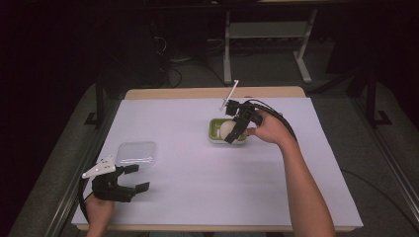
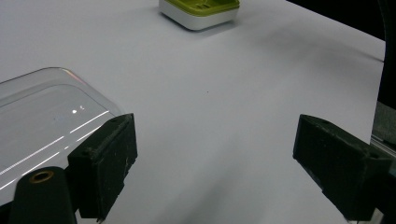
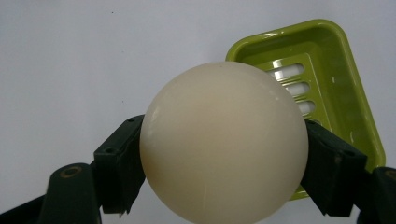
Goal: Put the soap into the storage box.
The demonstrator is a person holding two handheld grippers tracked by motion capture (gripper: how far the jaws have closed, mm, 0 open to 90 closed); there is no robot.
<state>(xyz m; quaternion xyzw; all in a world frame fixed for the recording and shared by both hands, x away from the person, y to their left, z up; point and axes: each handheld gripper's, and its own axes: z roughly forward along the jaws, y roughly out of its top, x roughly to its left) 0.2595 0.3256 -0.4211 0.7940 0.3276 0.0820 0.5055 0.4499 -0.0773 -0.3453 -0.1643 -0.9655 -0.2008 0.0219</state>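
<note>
While the person holds one gripper in each hand, the scene stands like this:

Table: the table (image 1: 197, 187) is covered with a pale sheet, and a strip of wood shows at its far edge.

Right gripper: the right gripper (image 1: 233, 129) is over the middle of the table, a little toward the far side. The person's right hand (image 1: 269, 129) holds it, and the forearm comes in from the bottom right of the high view.

Right jaws: they are clamped on a cream ball (image 3: 223, 142), one jaw pressing on each side of it.

Ball: in the high view the cream ball is above the green dish (image 1: 215, 129), at its middle. In the right gripper view the ball hides the near left part of the dish. It is not possible to tell if the ball touches the dish or hangs just over it.

Green dish: it is a low rectangular dish with a white base and a slotted green insert.

Left gripper: the left gripper (image 1: 139, 178) is near the front left corner of the table, held by the left hand (image 1: 100, 211).

Left jaws: they stand wide apart with nothing between them.

Clear lid: a transparent plastic lid (image 2: 42, 126) with rounded corners lies flat on the sheet, just beyond the left gripper and well apart from the green dish.
</note>
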